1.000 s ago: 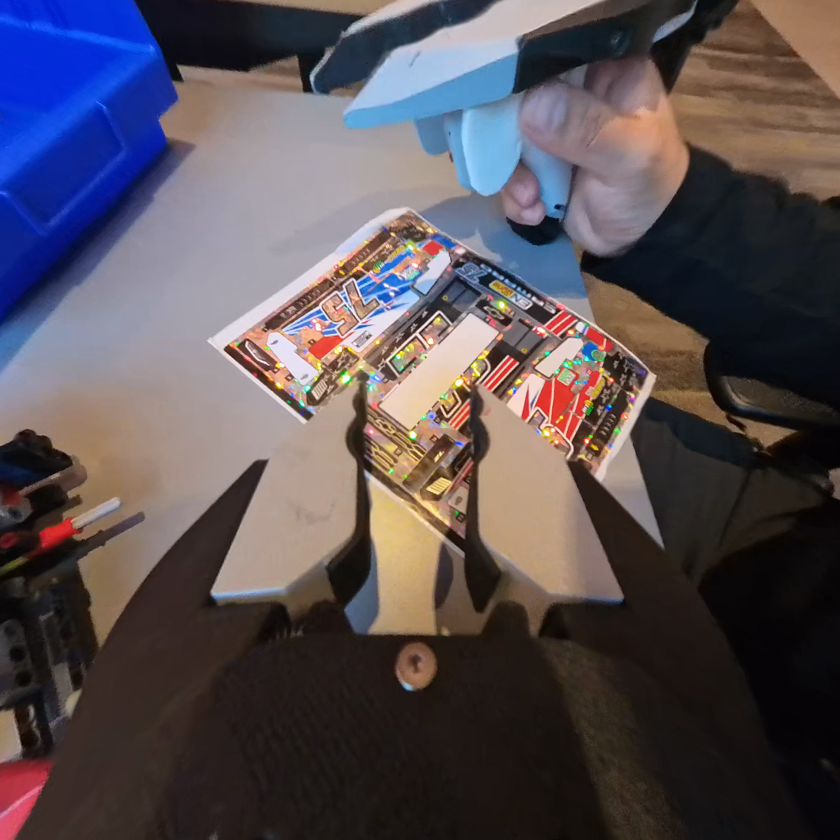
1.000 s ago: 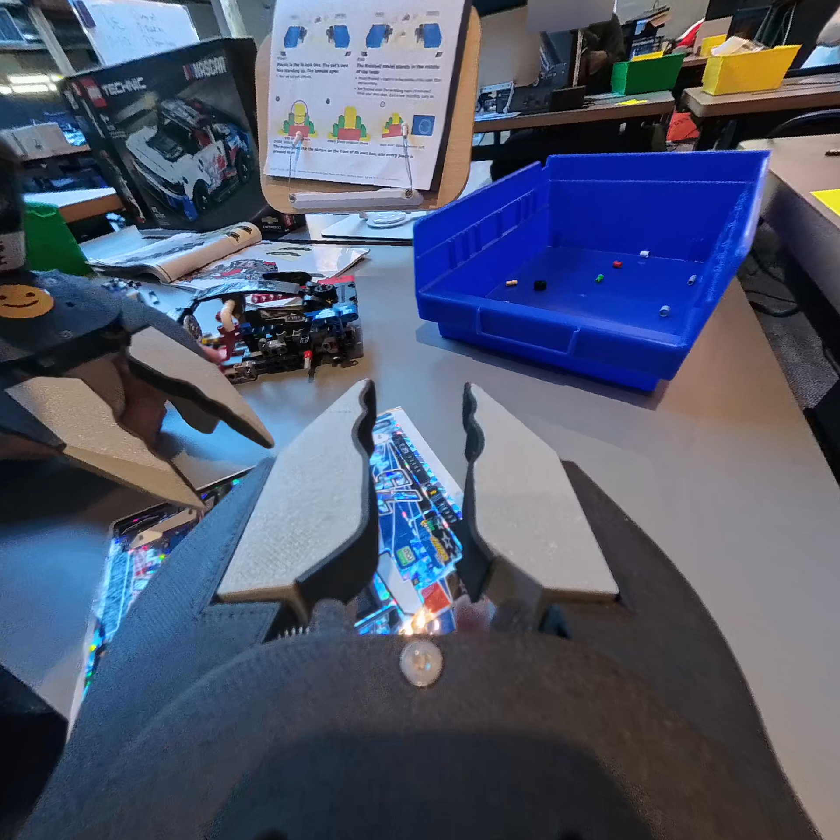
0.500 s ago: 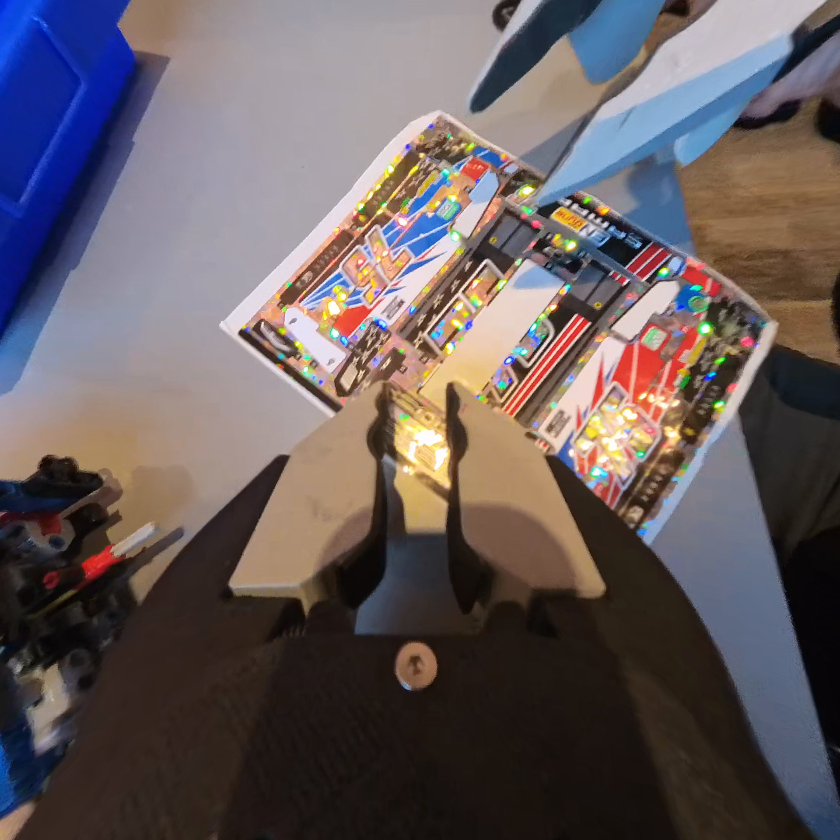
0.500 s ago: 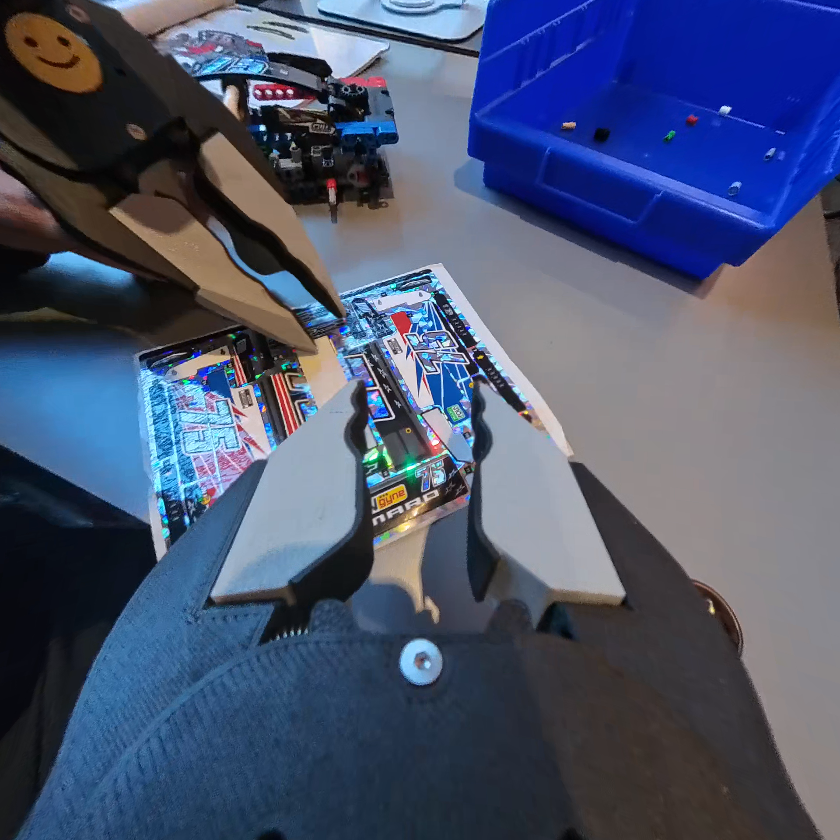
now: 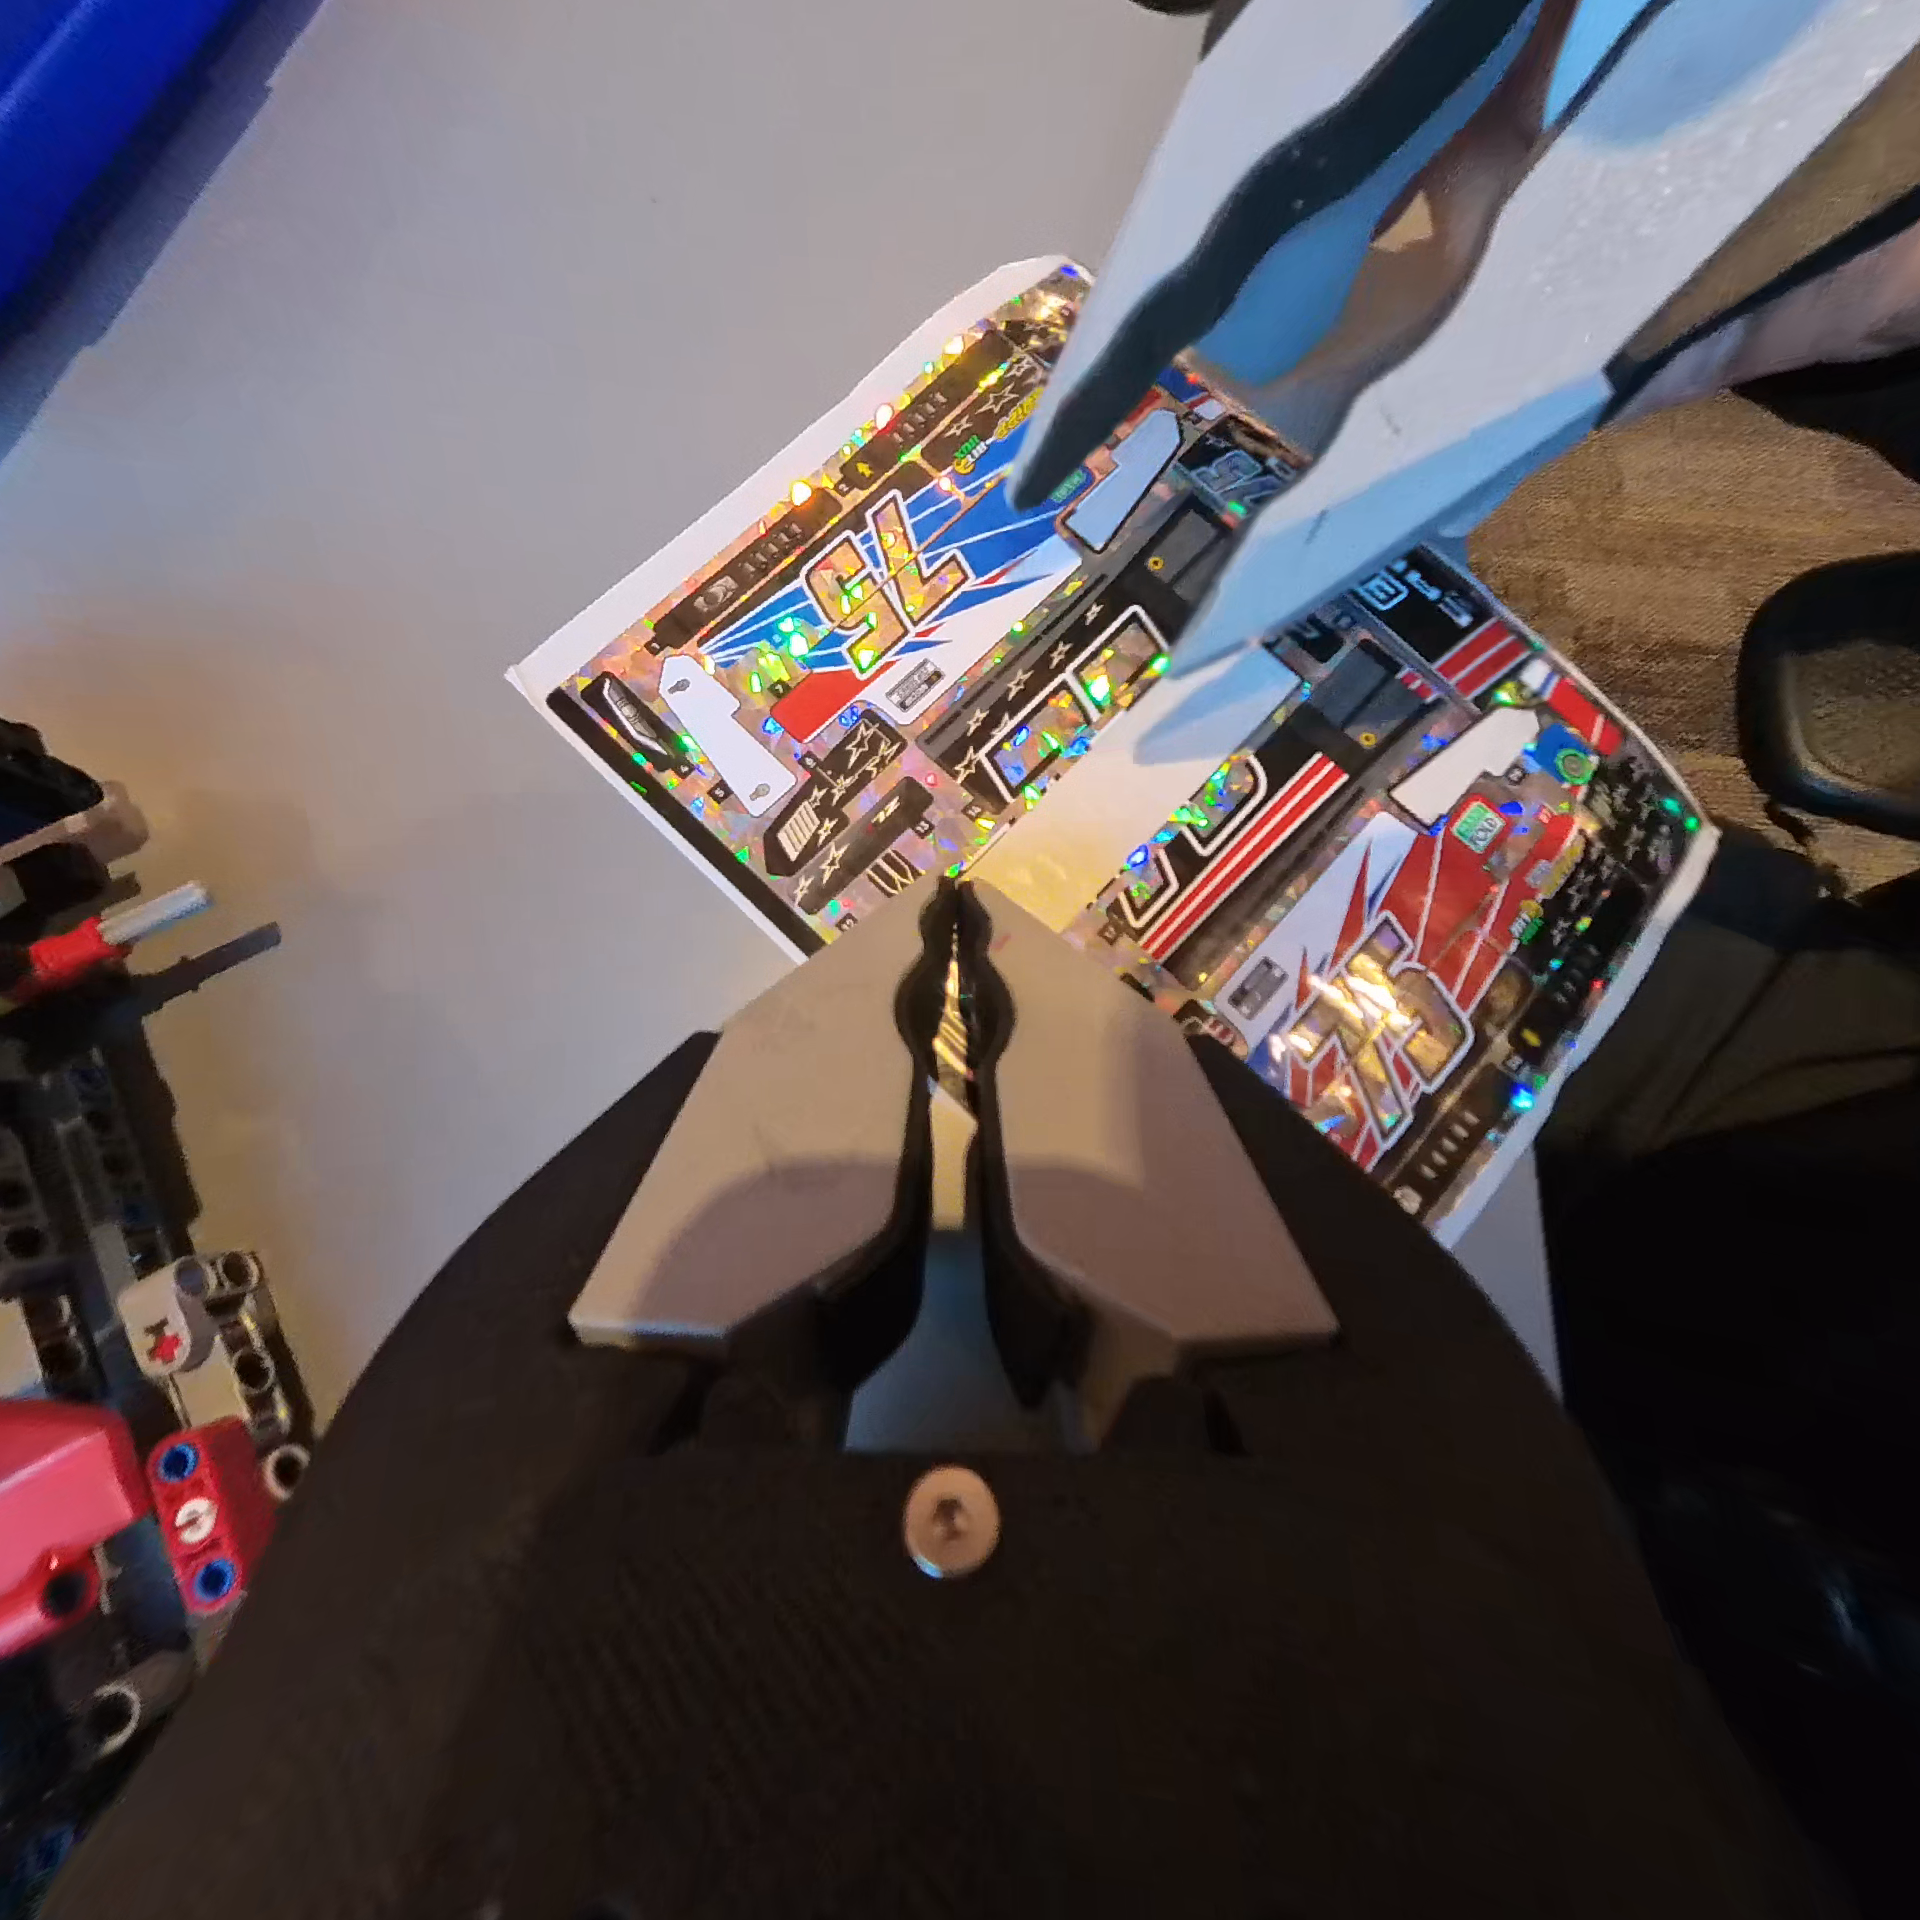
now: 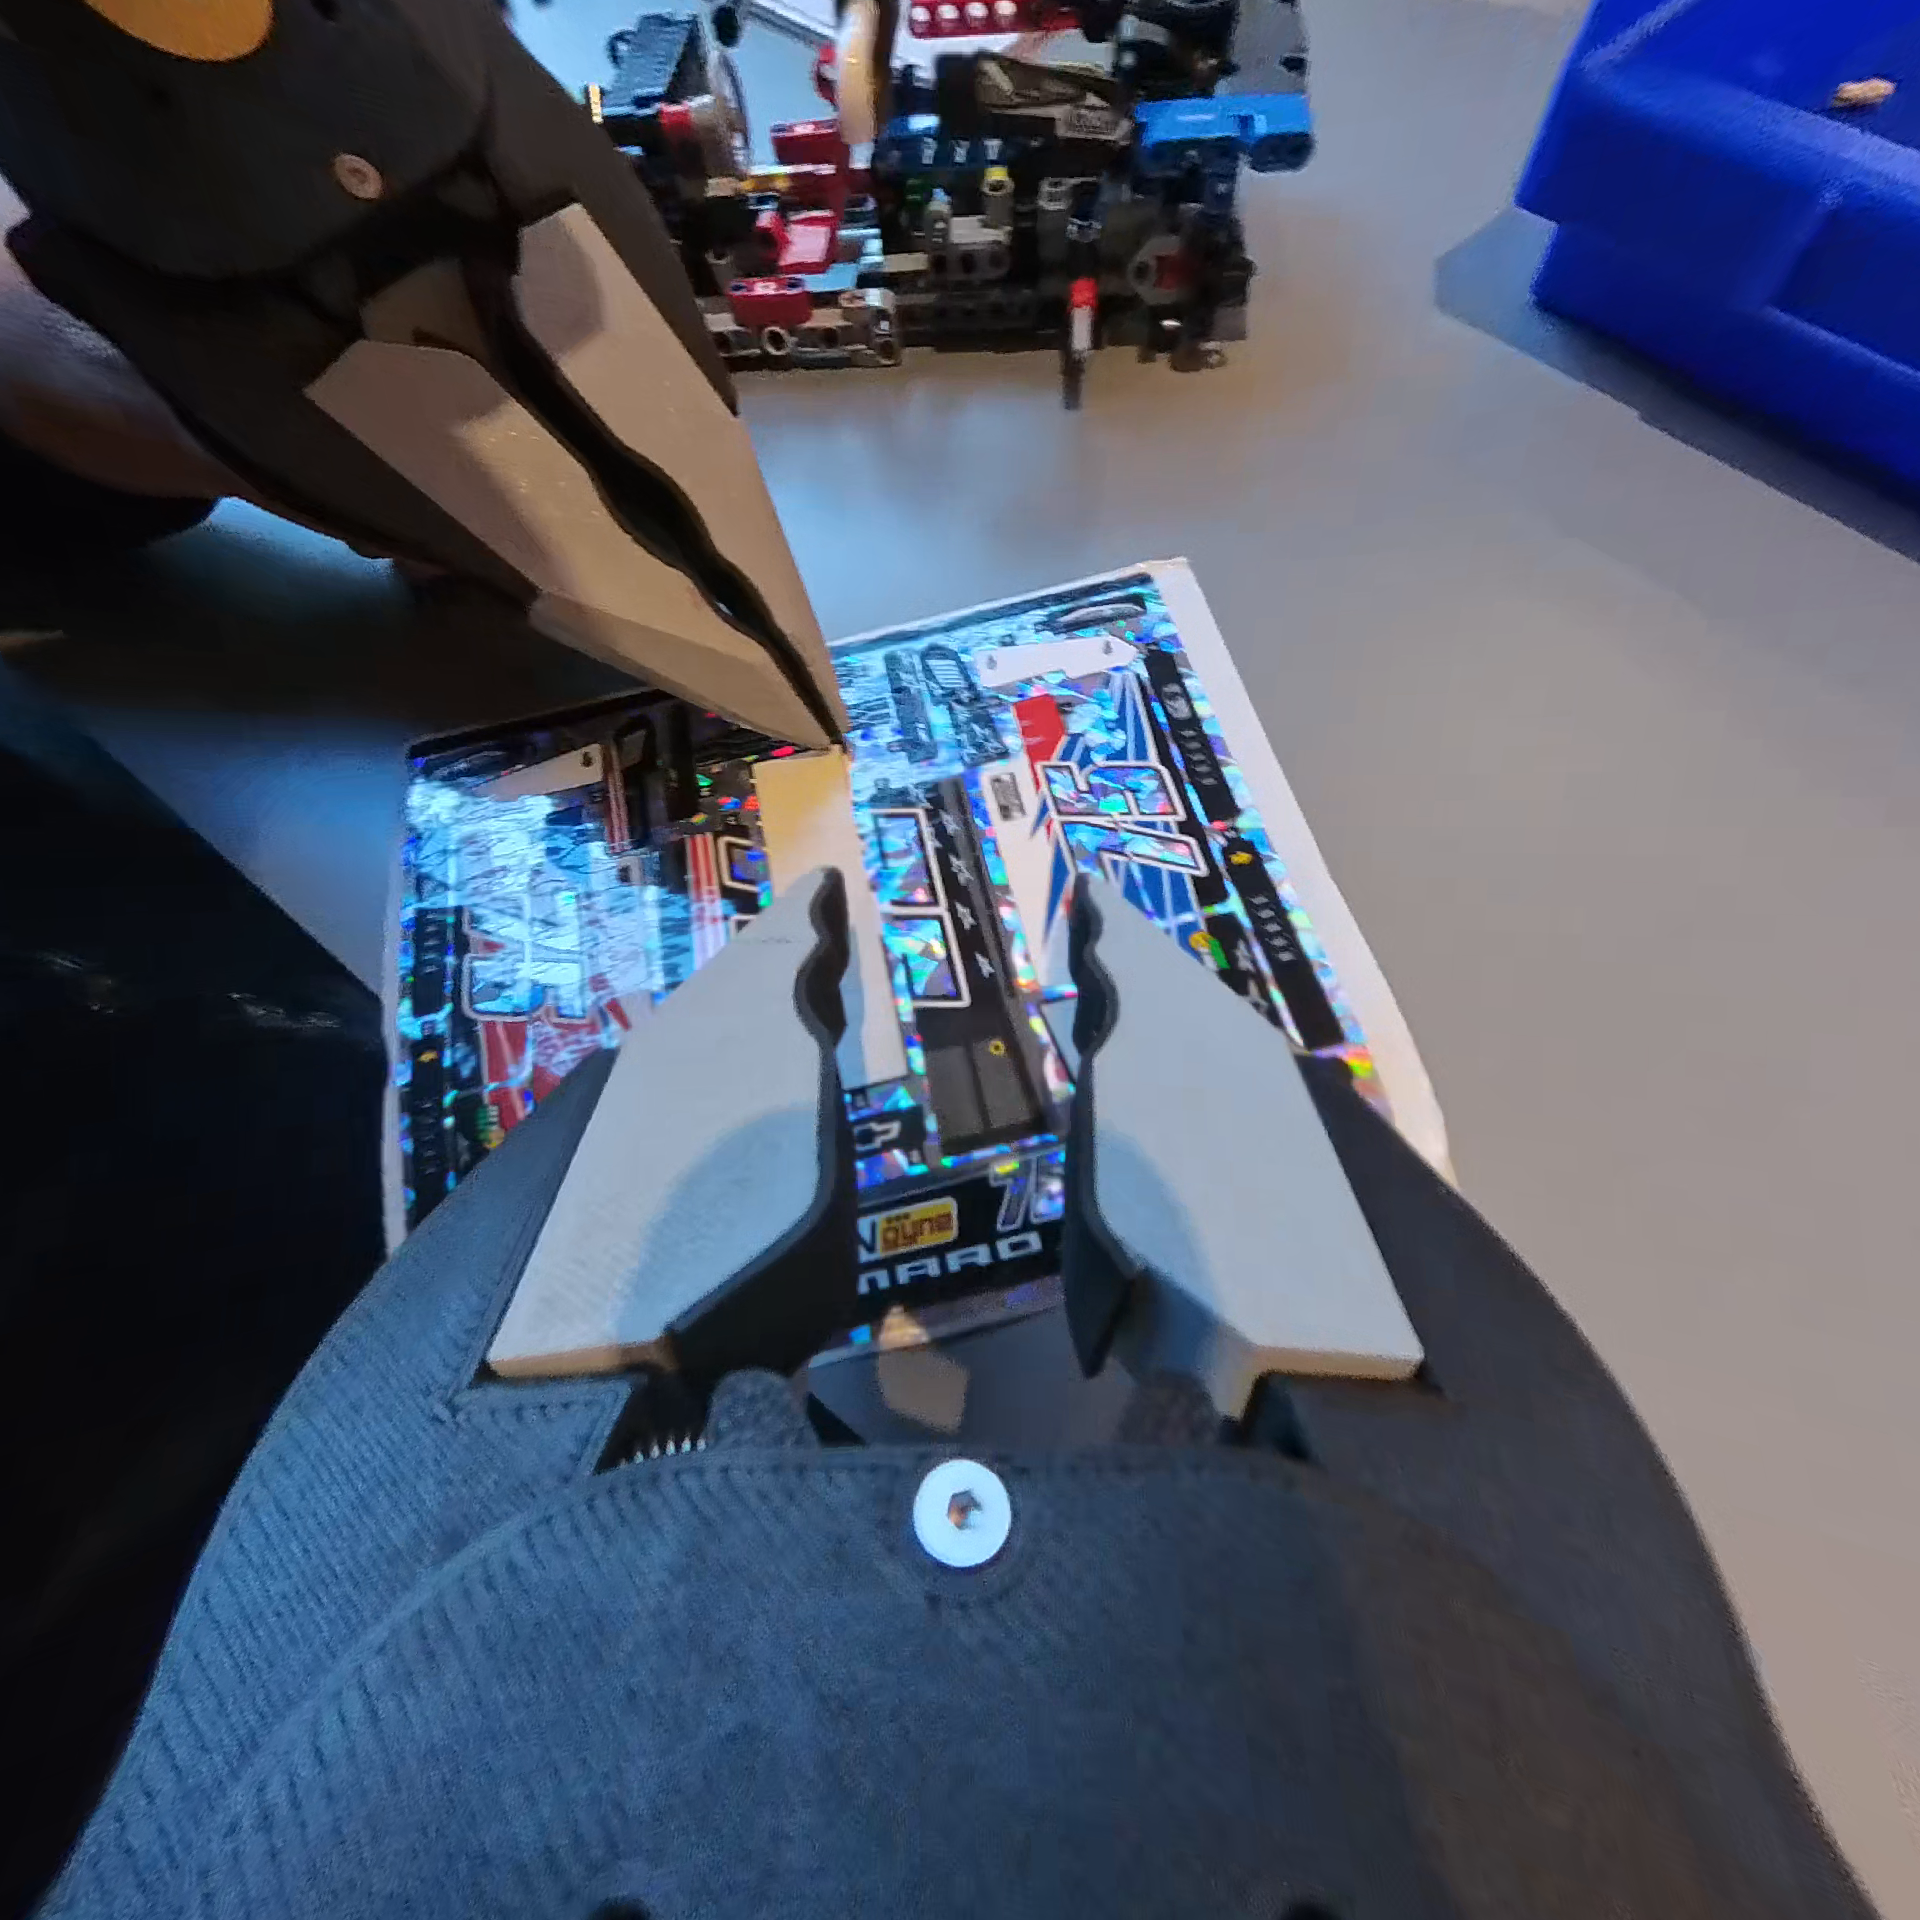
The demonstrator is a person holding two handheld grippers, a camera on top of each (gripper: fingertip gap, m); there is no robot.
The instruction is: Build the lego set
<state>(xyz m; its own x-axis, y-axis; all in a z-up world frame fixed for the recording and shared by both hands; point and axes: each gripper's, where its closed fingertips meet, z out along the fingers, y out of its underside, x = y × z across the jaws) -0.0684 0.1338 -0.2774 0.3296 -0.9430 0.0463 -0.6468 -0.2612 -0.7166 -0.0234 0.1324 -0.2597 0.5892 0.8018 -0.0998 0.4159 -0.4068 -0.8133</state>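
A shiny holographic sticker sheet (image 5: 883,665) lies on the grey table (image 5: 395,436), and it also shows in the right wrist view (image 6: 1132,831). My left gripper (image 5: 956,896) is shut on the sheet's near edge, with a sliver of the sheet showing between its jaws. In the right wrist view the left gripper (image 6: 831,736) comes in from the upper left, its tips on the sheet's edge. My right gripper (image 6: 956,902) is open and empty, low over the middle of the sheet. It also shows in the left wrist view (image 5: 1117,577) at the top right.
The partly built black, red and blue Lego car (image 6: 987,197) stands behind the sheet, and it also shows at the left edge of the left wrist view (image 5: 94,1299). A blue bin (image 6: 1725,218) sits at the back right. The table's edge runs by the sheet's right side. Across from one pair of fingers to the other is roughly 6 cm.
My left gripper has closed from open onto the sheet's edge. My right gripper has come down over the sheet and stayed open.
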